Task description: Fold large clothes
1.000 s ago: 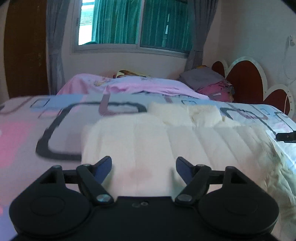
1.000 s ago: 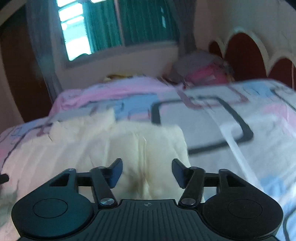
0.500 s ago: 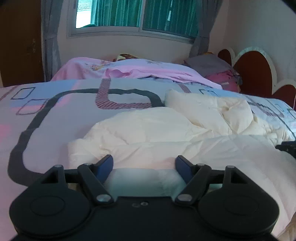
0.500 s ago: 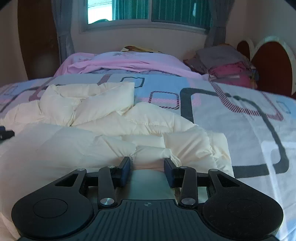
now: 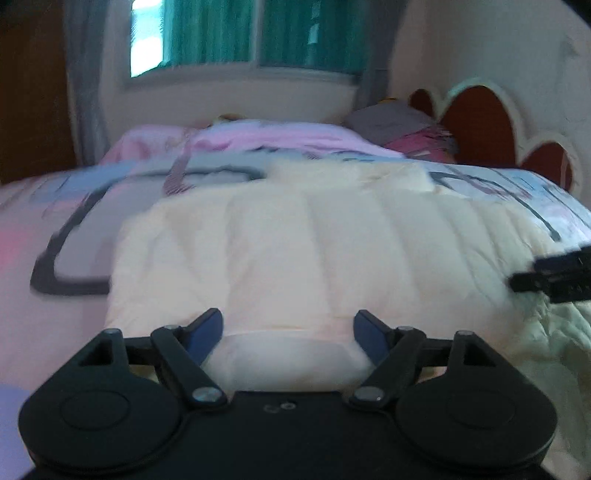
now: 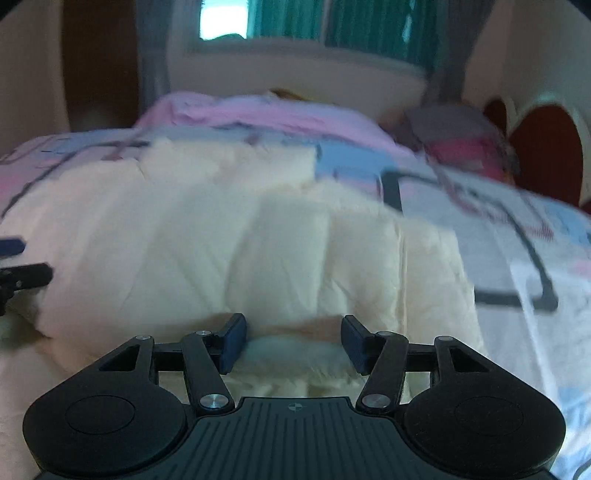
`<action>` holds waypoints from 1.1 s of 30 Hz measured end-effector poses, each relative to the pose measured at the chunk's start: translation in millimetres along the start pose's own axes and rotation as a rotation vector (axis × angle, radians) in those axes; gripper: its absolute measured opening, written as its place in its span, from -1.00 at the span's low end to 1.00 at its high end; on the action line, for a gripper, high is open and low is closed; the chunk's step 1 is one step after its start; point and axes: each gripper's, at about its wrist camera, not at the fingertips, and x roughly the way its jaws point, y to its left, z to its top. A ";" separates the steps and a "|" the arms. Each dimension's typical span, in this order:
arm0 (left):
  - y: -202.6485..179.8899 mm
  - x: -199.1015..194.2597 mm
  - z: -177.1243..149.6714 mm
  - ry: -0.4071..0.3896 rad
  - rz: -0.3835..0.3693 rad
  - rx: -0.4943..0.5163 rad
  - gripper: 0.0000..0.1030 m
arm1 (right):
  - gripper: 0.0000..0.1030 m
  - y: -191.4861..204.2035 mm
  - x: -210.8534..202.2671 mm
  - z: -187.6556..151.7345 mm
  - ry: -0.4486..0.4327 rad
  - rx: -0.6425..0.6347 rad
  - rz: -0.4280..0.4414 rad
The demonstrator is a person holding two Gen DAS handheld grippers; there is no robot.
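A cream quilted puffer garment (image 5: 314, 251) lies spread on the bed, and it also fills the right wrist view (image 6: 229, 240). My left gripper (image 5: 288, 332) is open, its blue-padded fingers straddling the garment's near left edge. My right gripper (image 6: 293, 343) is open too, fingers either side of the garment's near right edge. The right gripper's tip (image 5: 554, 273) shows at the right of the left wrist view. The left gripper's tip (image 6: 22, 273) shows at the left of the right wrist view. Both views are blurred.
The bed sheet (image 5: 74, 240) is pink, blue and white with dark outlined rectangles. Pink bedding (image 5: 240, 140) and grey and pink pillows (image 5: 406, 129) lie at the far side. A red scalloped headboard (image 5: 484, 118) stands at the right. A curtained window (image 5: 258, 33) is behind.
Both grippers have risen and tilted down over the garment. The crumpled garment now looks flatter and stretched out. The right gripper's fingers have spread wider apart.
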 end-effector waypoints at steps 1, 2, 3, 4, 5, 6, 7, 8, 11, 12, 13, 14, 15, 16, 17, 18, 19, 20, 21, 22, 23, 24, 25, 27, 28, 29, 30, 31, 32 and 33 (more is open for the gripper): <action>2.3 -6.8 3.1 -0.008 0.024 -0.001 0.48 | 0.08 -3.4 -6.6 1.4 -0.007 0.013 -0.016; 5.1 -16.9 5.1 -0.035 0.038 0.003 0.58 | 0.08 -8.5 -16.9 1.8 -0.029 0.033 -0.013; 8.9 -27.7 5.4 -0.063 0.041 0.004 0.74 | 0.08 -16.5 -29.2 -0.3 -0.053 0.059 0.000; 12.9 -37.6 4.6 -0.082 0.044 0.002 0.81 | 0.08 -25.1 -39.4 -3.6 -0.061 0.089 0.008; 17.1 -48.1 2.3 -0.100 0.051 0.002 0.90 | 0.08 -36.1 -49.8 -9.0 -0.066 0.128 0.017; 21.8 -58.9 -2.0 -0.111 0.058 0.005 0.95 | 0.13 -49.8 -59.8 -15.9 -0.063 0.178 0.028; 25.4 -67.3 -6.4 -0.108 0.057 0.006 0.95 | 0.40 -63.1 -68.6 -23.8 -0.055 0.225 0.038; 31.0 -74.9 -12.4 -0.092 0.045 0.003 0.94 | 0.56 -73.6 -78.9 -30.8 -0.048 0.264 0.045; 45.6 -95.5 -33.4 -0.039 0.024 -0.027 0.82 | 0.56 -110.4 -106.8 -55.8 -0.018 0.368 0.053; 49.0 -101.5 -40.6 -0.020 0.025 -0.033 0.73 | 0.56 -122.1 -116.5 -65.9 -0.007 0.395 0.054; 53.3 -109.9 -50.9 0.003 0.030 -0.048 0.70 | 0.56 -130.6 -124.1 -75.4 0.002 0.416 0.060; 57.6 -114.8 -56.5 0.018 0.029 -0.066 0.65 | 0.56 -138.0 -131.3 -85.0 0.012 0.435 0.072; 61.2 -123.2 -65.1 0.030 0.028 -0.090 0.63 | 0.56 -143.0 -139.1 -95.8 0.025 0.448 0.084; 64.3 -133.7 -74.2 0.036 0.029 -0.118 0.63 | 0.56 -147.6 -143.7 -105.2 0.039 0.458 0.093; 65.7 -140.3 -80.7 0.037 0.029 -0.136 0.63 | 0.56 -151.2 -148.4 -114.3 0.051 0.467 0.106; 66.6 -149.7 -88.4 0.042 0.030 -0.154 0.63 | 0.56 -155.1 -152.0 -123.6 0.062 0.477 0.124; 66.7 -157.1 -95.0 0.048 0.026 -0.173 0.62 | 0.56 -159.0 -154.8 -131.1 0.070 0.487 0.138; 66.9 -163.5 -100.5 0.053 0.024 -0.192 0.62 | 0.56 -162.4 -159.4 -139.8 0.077 0.498 0.155; 67.8 -170.4 -106.6 0.057 0.016 -0.211 0.61 | 0.56 -166.2 -166.1 -149.6 0.080 0.506 0.176; 66.9 -177.9 -113.3 0.059 0.002 -0.230 0.60 | 0.56 -168.4 -170.4 -157.8 0.083 0.516 0.198; 65.8 -184.1 -121.2 0.064 -0.002 -0.247 0.57 | 0.56 -170.0 -176.0 -167.5 0.087 0.526 0.215; 64.6 -189.9 -127.7 0.074 -0.003 -0.261 0.56 | 0.56 -172.3 -181.1 -176.9 0.092 0.538 0.233; 62.7 -196.3 -134.8 0.083 -0.008 -0.273 0.55 | 0.56 -173.7 -186.8 -188.0 0.096 0.550 0.255; 59.5 -206.5 -146.4 0.093 -0.005 -0.293 0.52 | 0.55 -174.9 -194.5 -207.3 0.108 0.580 0.305; 58.6 -211.5 -152.3 0.099 -0.009 -0.308 0.51 | 0.55 -174.7 -198.1 -214.9 0.115 0.594 0.328; 58.1 -216.6 -158.7 0.102 -0.015 -0.330 0.47 | 0.55 -174.3 -202.0 -221.7 0.119 0.602 0.351; 57.5 -221.6 -165.3 0.104 -0.021 -0.354 0.46 | 0.55 -172.5 -207.5 -227.3 0.114 0.600 0.371; 58.0 -226.4 -172.1 0.105 -0.035 -0.386 0.45 | 0.55 -170.1 -212.4 -232.2 0.112 0.601 0.390; 57.4 -231.4 -178.0 0.104 -0.046 -0.411 0.44 | 0.55 -167.2 -214.6 -235.7 0.114 0.610 0.414; 57.5 -234.7 -183.2 0.104 -0.062 -0.439 0.44 | 0.55 -164.7 -217.2 -239.3 0.115 0.615 0.441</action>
